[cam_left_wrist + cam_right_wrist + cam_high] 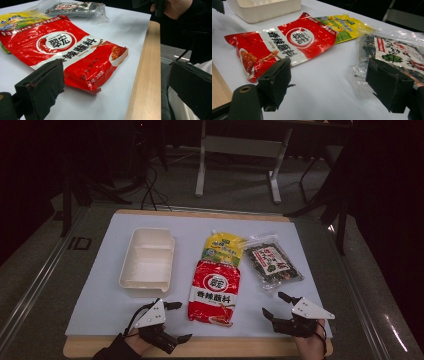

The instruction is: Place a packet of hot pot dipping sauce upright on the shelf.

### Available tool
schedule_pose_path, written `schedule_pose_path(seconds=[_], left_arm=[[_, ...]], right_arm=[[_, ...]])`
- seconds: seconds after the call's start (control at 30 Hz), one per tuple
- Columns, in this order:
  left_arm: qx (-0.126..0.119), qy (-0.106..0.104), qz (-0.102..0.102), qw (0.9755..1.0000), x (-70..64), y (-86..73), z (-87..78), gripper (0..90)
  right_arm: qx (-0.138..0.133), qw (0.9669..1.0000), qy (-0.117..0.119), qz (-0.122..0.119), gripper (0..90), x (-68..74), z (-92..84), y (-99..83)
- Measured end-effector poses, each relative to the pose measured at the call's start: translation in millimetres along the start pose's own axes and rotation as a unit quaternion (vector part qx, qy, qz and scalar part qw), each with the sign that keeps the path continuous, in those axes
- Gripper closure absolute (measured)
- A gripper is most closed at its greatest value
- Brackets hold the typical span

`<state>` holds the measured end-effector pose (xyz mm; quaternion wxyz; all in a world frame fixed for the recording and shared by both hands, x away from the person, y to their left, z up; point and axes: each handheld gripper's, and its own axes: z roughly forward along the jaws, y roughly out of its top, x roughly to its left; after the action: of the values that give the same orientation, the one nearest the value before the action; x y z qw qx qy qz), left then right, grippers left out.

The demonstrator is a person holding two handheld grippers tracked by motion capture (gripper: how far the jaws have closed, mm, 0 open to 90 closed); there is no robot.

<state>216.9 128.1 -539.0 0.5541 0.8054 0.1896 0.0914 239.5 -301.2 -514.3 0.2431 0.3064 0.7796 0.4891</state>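
Red packet (214, 291) lying mid-table between 2 grippers, left gripper (178, 321) at its 8 o'clock, right gripper (276, 305) at its 4 o'clock, both holding jaws wide apart, gripping nothing, left gripper view showing "100g" on the packet, high view showing white tray (148, 260) at 10 o'clock, yellow pouch (223, 247), seaweed bag (270, 261).

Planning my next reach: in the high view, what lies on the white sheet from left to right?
White tray → red seasoning packet → dark seaweed bag. The yellow pouch sits behind the red packet, partly under it, so I leave it unordered.

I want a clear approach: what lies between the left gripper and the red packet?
Only bare white sheet, seen in the high view, separates the left gripper from the red packet.
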Motion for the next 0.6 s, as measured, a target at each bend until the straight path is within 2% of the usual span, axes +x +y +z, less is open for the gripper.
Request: schedule_pose_path(seconds=[0.2, 0.4, 0.5, 0.6], left_arm=[[0.0, 0.0, 0.0, 1.0, -0.4, 0.2, 0.5, 1.8], [0.0, 0.002, 0.0, 1.0, -0.3, 0.3, 0.6, 1.8], [0.0, 0.005, 0.002, 1.0, -1.2, 0.5, 0.1, 1.8], [0.0, 0.006, 0.003, 1.0, -1.5, 0.4, 0.0, 1.8]], right_arm=[[-0.002, 1.0, 0.002, -0.007, 19.9, 2.3, -0.8, 1.9], [0.002, 0.9998, 0.017, -0.011, 16.3, 7.5, 0.6, 8.0], [-0.003, 0.9997, 0.014, -0.021, 15.0, 10.3, 2.2, 18.0], [-0.006, 0.9997, 0.019, -0.016, 15.2, 11.1, 4.2, 27.8]])
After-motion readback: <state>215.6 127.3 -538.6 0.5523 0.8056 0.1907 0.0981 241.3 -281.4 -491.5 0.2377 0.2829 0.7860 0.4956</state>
